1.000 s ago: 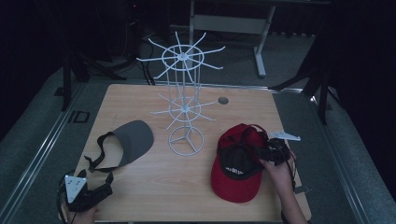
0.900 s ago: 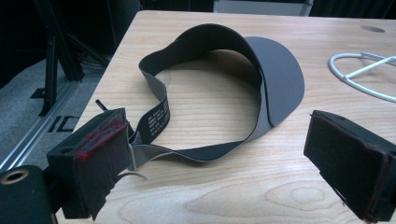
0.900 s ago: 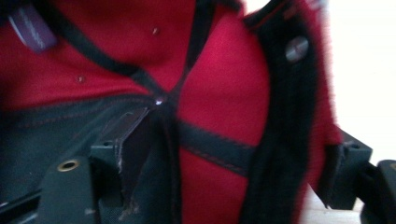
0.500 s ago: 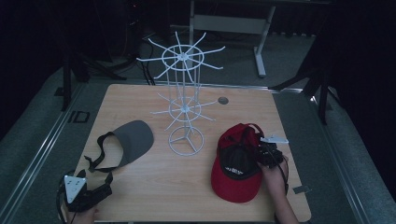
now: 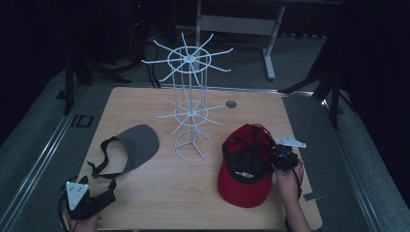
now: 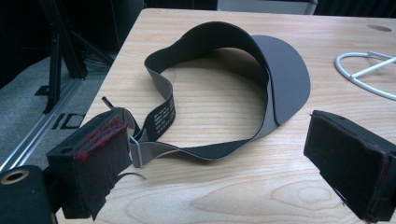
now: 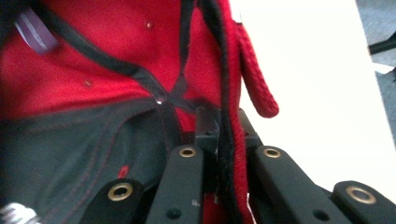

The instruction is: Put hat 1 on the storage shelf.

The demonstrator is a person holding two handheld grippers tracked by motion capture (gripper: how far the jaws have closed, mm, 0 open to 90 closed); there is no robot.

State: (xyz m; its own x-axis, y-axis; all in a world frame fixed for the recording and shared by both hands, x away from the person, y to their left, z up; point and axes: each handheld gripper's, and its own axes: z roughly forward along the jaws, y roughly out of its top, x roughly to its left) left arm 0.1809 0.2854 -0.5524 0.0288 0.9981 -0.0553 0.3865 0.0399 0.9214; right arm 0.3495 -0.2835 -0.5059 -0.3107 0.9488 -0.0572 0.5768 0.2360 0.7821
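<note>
From the high view, a red cap (image 5: 245, 166) lies upside down on the near right part of the wooden desk (image 5: 145, 101), its black lining up and the brim toward the near edge. White lettering runs across the inside front, too small to read. The right hand-held gripper (image 5: 279, 157) is at the cap's right rim and has just been closing, with the rim between its jaws. A grey visor (image 5: 135, 145) lies at the near left, and a white wire rack (image 5: 191, 108) stands mid-desk between visor and cap. The left hand-held gripper (image 5: 99, 199) rests at the near left corner, close to the visor's strap.

In the left gripper view, the jaws stand wide apart with nothing between them; the visor (image 6: 280, 74) lies just beyond, and its strap bears a small white printed label, not legible.

In the right gripper view, the jaws are clamped together on the cap's (image 7: 93, 60) red edge with black binding; red stitching crosses the dark lining.
</note>
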